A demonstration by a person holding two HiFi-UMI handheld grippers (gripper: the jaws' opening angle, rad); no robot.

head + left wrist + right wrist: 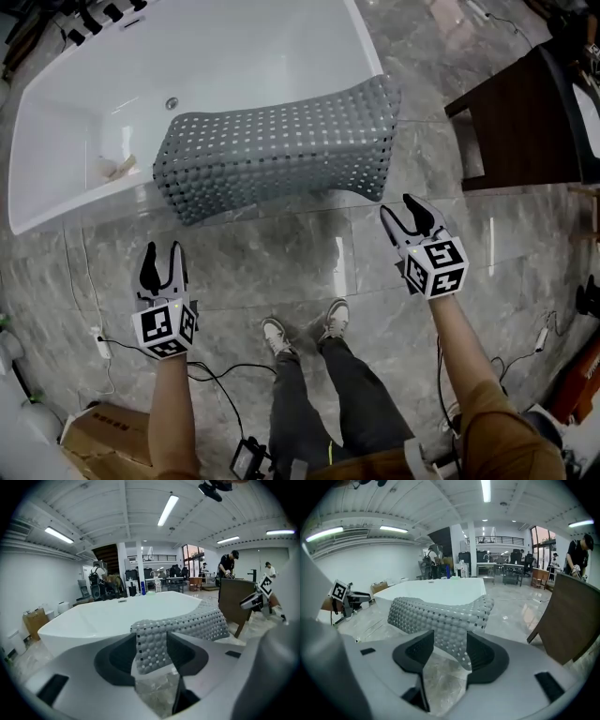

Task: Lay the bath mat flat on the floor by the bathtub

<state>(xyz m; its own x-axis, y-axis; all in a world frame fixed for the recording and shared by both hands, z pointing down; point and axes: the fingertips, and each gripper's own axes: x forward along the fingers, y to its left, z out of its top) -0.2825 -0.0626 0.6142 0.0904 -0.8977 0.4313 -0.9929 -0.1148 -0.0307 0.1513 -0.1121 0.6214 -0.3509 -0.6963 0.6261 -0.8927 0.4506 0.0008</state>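
Grey bath mat (281, 145) draped over bathtub (262, 56) rim at 12 o'clock, bare marble floor (281, 258) below, left gripper (162, 253) and right gripper (397, 208) both open, empty

Before the tub (262, 56) the floor (281, 253) lies open from its near rim back to the shoes (275, 335). The mat (281, 145) hangs over that rim, covering its middle. Right of the tub a dark board (525, 122) narrows the way; a box (103, 436) lies well apart from the tub, at the left.
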